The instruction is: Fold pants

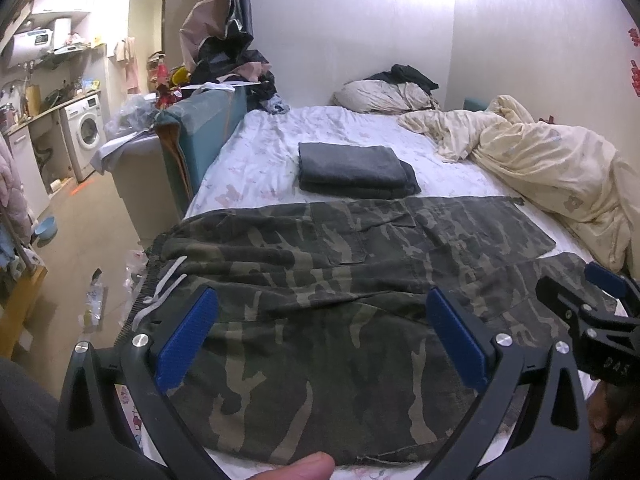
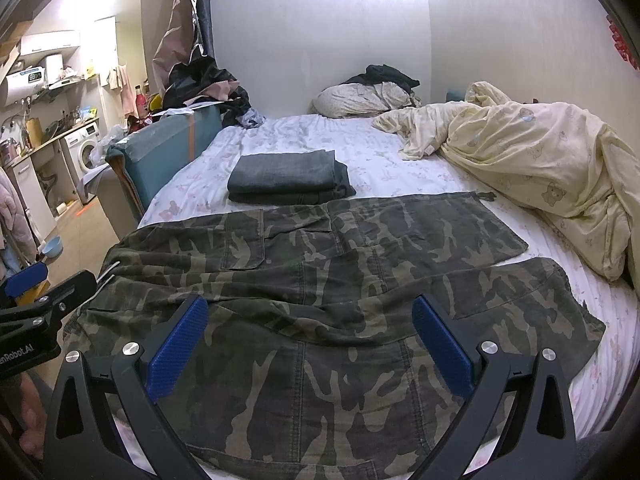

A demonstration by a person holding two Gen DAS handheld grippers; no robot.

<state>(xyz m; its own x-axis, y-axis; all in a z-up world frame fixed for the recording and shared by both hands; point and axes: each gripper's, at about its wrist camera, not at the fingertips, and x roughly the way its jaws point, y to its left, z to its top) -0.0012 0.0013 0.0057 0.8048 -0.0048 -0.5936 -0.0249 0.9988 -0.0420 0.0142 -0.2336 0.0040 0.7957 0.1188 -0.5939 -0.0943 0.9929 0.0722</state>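
- Camo pants (image 1: 320,280) are spread flat across the near end of the bed (image 1: 352,128), waistband over by the left edge with a white drawstring (image 1: 168,280) trailing off it, legs run out to the right.
- Both legs are laid side by side with a thin strip of sheet seen between them near the cuffs; the far leg is kept flat, the near one is a bit rumpled.
- Left gripper (image 1: 320,344) is held just over the seat area of the pants, blue pads (image 1: 188,340) spread wide apart, nothing pinched between them. Whether the tips are touching the cloth can't be told.
- Right gripper (image 2: 310,344) is held over the thigh part, further toward the legs, fingers spread just as wide and nothing gripped either.
- Each gripper is caught at the edge of the other one's view, so they're placed close beside each other.
- A folded dark grey garment (image 1: 352,170) is stacked just beyond the pants, mid-bed, not touching them as far as can be made out.
- A cream duvet (image 1: 548,160) is bunched up along the right side, and a pillow (image 1: 380,96) with dark clothes on it is pushed against the far wall.
- Off to the left, a washing machine (image 1: 86,128) is tucked under a cluttered counter.
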